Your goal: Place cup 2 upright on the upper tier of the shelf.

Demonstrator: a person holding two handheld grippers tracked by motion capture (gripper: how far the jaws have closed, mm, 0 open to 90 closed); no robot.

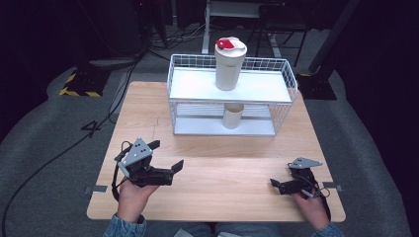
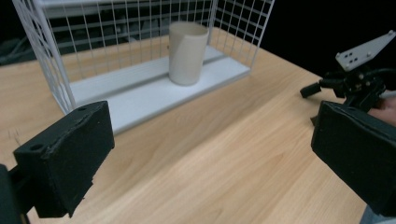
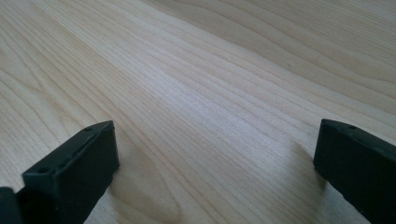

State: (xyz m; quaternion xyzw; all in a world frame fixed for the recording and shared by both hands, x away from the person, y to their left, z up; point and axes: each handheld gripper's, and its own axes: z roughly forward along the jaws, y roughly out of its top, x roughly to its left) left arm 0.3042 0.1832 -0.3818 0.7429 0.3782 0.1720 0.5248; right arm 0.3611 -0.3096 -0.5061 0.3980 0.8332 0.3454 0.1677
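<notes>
1. The left gripper (image 1: 168, 154) has its jaws spread wide with nothing between them; it sits over the table (image 1: 222, 197) in front of the wire rack (image 1: 281, 86), well apart from it.
2. The right gripper (image 1: 274, 185) is also wide open and empty, low over the bare wood, farther from the rack.
3. The small beige cup (image 2: 187, 53) stands upright on the rack's lower shelf.
4. The tall lidded cup (image 1: 230, 64) stands on the rack's upper shelf, above the small one.
</notes>
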